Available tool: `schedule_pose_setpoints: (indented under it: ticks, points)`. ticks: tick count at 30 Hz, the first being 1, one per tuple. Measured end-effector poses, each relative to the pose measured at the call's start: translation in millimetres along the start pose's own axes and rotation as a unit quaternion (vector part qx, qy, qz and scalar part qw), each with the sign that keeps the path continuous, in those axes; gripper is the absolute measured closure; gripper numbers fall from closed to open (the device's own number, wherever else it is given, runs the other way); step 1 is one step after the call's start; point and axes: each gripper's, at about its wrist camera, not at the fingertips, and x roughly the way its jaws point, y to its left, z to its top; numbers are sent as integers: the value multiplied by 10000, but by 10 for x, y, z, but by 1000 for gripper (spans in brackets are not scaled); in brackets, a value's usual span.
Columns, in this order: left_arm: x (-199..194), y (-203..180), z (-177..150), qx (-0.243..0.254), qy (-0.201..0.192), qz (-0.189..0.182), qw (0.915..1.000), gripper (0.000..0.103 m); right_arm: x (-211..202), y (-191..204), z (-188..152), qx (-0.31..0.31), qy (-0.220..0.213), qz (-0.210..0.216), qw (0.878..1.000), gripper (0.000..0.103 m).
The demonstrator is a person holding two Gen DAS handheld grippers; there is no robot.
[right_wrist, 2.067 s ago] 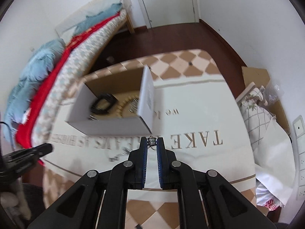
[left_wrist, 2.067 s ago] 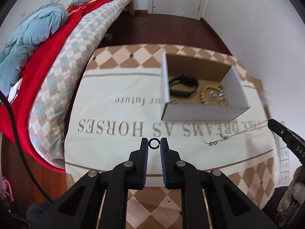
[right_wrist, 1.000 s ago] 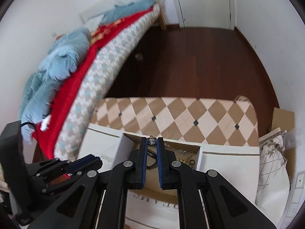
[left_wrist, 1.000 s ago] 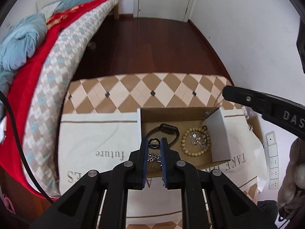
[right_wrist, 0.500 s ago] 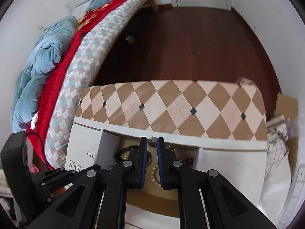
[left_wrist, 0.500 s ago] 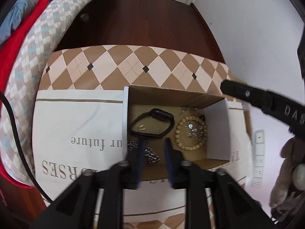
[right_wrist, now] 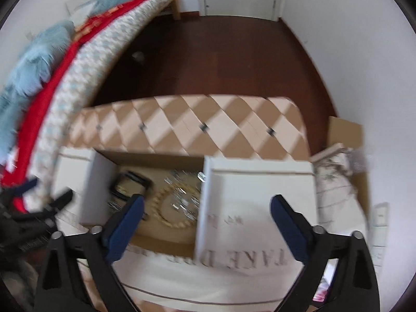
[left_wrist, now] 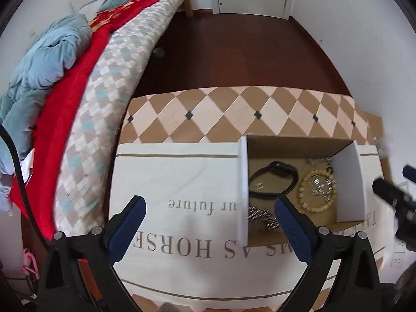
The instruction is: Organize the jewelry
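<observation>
An open cardboard box [left_wrist: 347,179] with white flaps sits on the cloth-covered table. Inside lie a black band [left_wrist: 273,178], a wooden bead bracelet [left_wrist: 316,191], silver chains [left_wrist: 261,218] and small silver pieces. My left gripper [left_wrist: 208,209] is wide open and empty, above the cloth and the box's left flap. My right gripper [right_wrist: 206,209] is wide open and empty, above the box's right flap [right_wrist: 249,202]; the box [right_wrist: 145,161], bead bracelet [right_wrist: 173,209] and band [right_wrist: 130,184] show blurred there.
A white cloth with printed lettering [left_wrist: 182,182] covers a checkered table [left_wrist: 234,114]. A bed with red and blue blankets [left_wrist: 59,83] stands at the left. Dark wood floor [left_wrist: 234,52] lies beyond. A patterned bag [right_wrist: 338,182] sits at the table's right.
Both grippers have gone from shut on a small ring each to wide open above the box. The rings are no longer between the fingers. Both views have pulled back slightly.
</observation>
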Motion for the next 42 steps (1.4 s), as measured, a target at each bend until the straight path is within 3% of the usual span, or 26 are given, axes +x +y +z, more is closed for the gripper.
schedule_pose_setpoints:
  ticks: [8, 14, 27, 42]
  points:
    - [-187, 96, -190, -86, -175, 123, 9997, 2, 15, 95, -347, 106, 21, -139, 9998, 0]
    - [-543, 147, -383, -237, -416, -12, 9989, 2, -324, 105, -545, 261, -234, -125, 9993, 0]
    - [-1701, 120, -933, -224, -1134, -289, 9929, 2, -1656, 134, -1104, 175, -1257, -332, 9914, 0]
    - [-2763, 109, -1321, -193, -1598, -461, 9859, 2, -2995, 224, -1650, 83, -2085, -415, 9771, 0]
